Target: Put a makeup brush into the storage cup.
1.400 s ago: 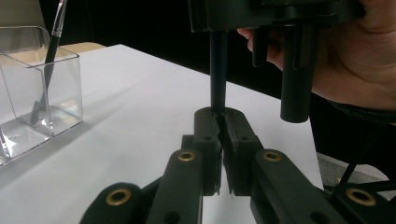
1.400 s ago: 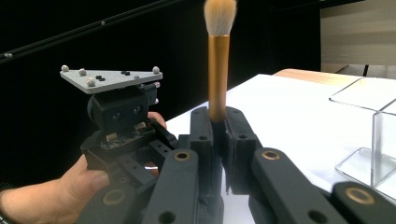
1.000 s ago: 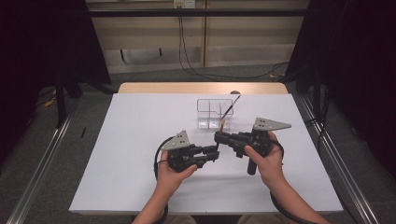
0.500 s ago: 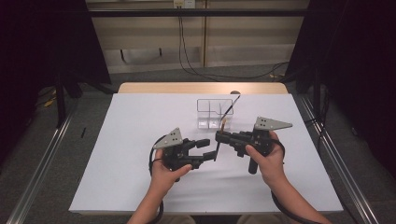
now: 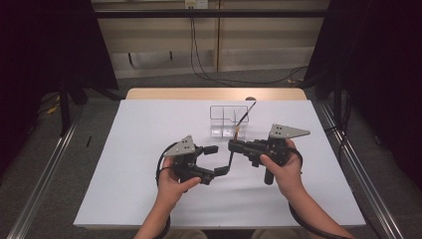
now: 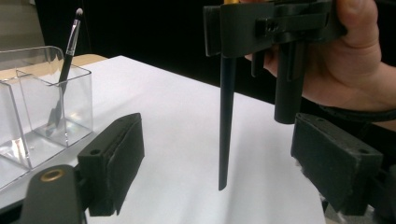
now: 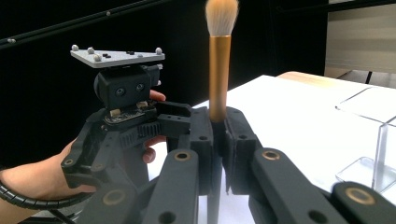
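Observation:
My right gripper (image 5: 233, 145) is shut on a makeup brush (image 5: 230, 158) and holds it upright above the white table (image 5: 149, 129). The right gripper view shows its gold ferrule (image 7: 218, 77) and pale bristles (image 7: 221, 16) rising from the closed jaws. The black handle (image 6: 225, 116) hangs down, its tip just off the table. My left gripper (image 5: 214, 162) is open, one jaw on either side of that handle and neither touching it. A clear plastic organizer (image 5: 221, 118) stands behind the grippers with a thin black brush (image 5: 246, 112) leaning in it.
The organizer (image 6: 32, 116) has several compartments, with the thin brush (image 6: 65, 65) in its right end. The table's wooden far edge (image 5: 214, 93) lies behind it. A hand (image 6: 355, 60) grips the right gripper close to my left gripper's right jaw.
My left gripper has shifted a little left and its jaws now stand wider apart around the brush handle. The right gripper has barely moved and stays shut on the brush.

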`<state>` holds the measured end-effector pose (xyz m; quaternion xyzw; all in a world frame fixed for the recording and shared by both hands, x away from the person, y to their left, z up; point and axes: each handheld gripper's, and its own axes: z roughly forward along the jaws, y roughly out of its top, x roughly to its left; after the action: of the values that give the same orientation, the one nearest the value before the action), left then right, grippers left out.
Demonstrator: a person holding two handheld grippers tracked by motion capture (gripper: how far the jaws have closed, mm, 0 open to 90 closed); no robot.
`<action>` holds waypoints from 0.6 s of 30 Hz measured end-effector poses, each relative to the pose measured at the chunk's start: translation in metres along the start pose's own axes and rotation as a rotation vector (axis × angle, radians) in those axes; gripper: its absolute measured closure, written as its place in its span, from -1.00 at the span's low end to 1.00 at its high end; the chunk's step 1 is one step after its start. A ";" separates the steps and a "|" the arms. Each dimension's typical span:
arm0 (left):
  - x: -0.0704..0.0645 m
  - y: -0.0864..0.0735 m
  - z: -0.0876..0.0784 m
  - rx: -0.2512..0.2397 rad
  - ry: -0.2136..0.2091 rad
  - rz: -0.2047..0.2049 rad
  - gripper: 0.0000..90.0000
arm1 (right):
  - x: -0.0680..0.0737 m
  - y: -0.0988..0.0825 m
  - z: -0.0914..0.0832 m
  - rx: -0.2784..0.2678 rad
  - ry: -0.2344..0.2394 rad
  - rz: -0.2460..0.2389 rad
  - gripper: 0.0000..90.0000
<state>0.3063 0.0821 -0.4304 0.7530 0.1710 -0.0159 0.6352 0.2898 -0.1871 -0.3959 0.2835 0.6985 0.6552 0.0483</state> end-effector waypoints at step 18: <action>0.005 -0.001 -0.010 0.011 0.009 0.033 -0.99 | -0.001 0.001 -0.002 0.007 -0.005 -0.006 0.86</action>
<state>0.3090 0.0929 -0.4309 0.7592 0.1614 -0.0031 0.6305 0.2899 -0.1893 -0.3952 0.2829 0.7015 0.6521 0.0511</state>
